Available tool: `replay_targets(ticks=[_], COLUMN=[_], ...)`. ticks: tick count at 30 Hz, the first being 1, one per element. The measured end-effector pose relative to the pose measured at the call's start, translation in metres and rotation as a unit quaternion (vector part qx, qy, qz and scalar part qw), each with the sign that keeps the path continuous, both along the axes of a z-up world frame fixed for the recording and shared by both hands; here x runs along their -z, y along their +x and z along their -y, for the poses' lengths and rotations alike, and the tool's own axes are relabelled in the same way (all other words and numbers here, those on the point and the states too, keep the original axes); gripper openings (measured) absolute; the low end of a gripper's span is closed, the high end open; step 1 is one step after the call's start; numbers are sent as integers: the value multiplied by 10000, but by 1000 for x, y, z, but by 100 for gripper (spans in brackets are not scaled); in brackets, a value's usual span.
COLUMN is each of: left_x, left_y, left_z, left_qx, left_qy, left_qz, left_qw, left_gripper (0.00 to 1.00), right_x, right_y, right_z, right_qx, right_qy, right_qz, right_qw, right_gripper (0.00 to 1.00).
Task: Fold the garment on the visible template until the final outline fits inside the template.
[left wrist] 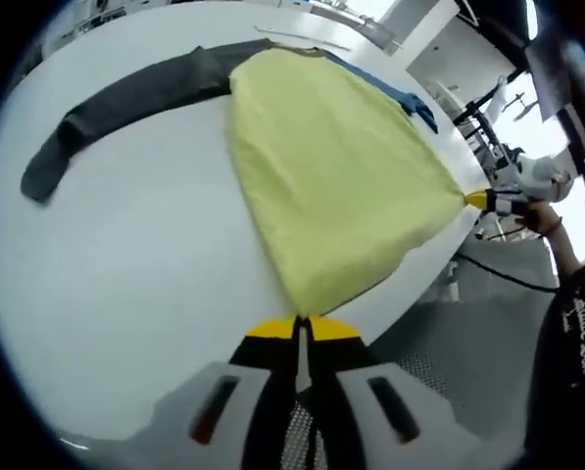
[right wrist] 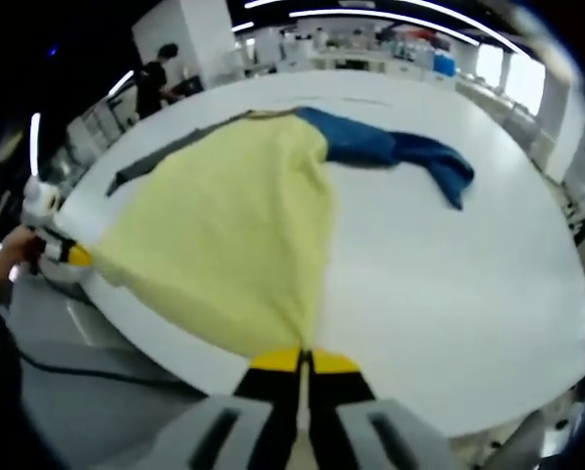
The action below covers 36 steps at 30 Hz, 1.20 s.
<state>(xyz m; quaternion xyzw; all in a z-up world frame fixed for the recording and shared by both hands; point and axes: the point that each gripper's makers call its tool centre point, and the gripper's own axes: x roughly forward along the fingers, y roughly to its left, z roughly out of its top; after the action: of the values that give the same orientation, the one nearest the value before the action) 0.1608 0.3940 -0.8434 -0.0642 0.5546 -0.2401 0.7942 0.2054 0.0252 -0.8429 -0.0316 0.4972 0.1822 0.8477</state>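
Nearest in the left gripper view, the left gripper (left wrist: 303, 323) is clamped on one hem corner of the yellow garment (left wrist: 331, 176). In the right gripper view the right gripper (right wrist: 303, 354) pinches the other corner. The hem stretches taut between them above the white table (right wrist: 449, 264). Beyond both tongs, the body slopes away; the grey sleeve (left wrist: 116, 108) and blue sleeve (right wrist: 400, 152) lie flat farthest off. This looks like the first fold; next, both corners must travel forward together toward the collar.

Left gripper (left wrist: 303, 324), right gripper (right wrist: 304, 358); jaws closed
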Motion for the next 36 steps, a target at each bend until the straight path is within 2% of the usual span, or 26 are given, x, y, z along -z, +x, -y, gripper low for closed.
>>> replay_targets(ticks=[3,7,11,12,13,15,17,18,20,25,26,28,31,36], left_x=[-2,-7,-18,-22,-24,-31,-36,-38,-42,-50,-53,-56,-61,-63], left_y=[-1,0,4,8,10,14,17,23,26,30,33,36,41,48], left_z=[1,3,10,11,11,13,16,16,17,20,21,22,23,23], left_qx=[8,66,193,219,225,320,313,284,304,325,344,319,302,365], left_qy=[-8,-50,-150,-156,-158,-119,-175,-202,-174,-153,-144,-149,-167,-143], left_qz=[68,280,660,874,938,1251,1403,1604,1805,2102,2232,2319,2468,2568], left_qw=[10000,9996,9975,9958,9952,9916,9895,9864,9830,9770,9741,9721,9685,9657], left_gripper=[2,16,26,29,31,38,44,48,54,67,70,74,82,89], right_x=[0,-4,-11,-13,-17,-21,-22,-24,-26,-34,-35,-35,-40,-41], right_y=[0,2,10,12,14,18,22,25,31,47,50,60,72,85], right_z=[0,1,8,9,9,10,12,14,18,28,29,36,42,48], right_qx=[72,189,280,298,322,358,384,403,439,597,595,634,849,896], right_qy=[113,284,306,317,352,386,390,394,414,472,459,459,709,705], right_qz=[7,89,279,326,406,497,599,690,811,1077,1118,1232,1315,1415], right_qw=[9999,9994,9988,9985,9980,9974,9967,9960,9949,9913,9909,9893,9851,9833], right_gripper=[0,2,18,22,26,32,42,45,51,57,58,62,64,65])
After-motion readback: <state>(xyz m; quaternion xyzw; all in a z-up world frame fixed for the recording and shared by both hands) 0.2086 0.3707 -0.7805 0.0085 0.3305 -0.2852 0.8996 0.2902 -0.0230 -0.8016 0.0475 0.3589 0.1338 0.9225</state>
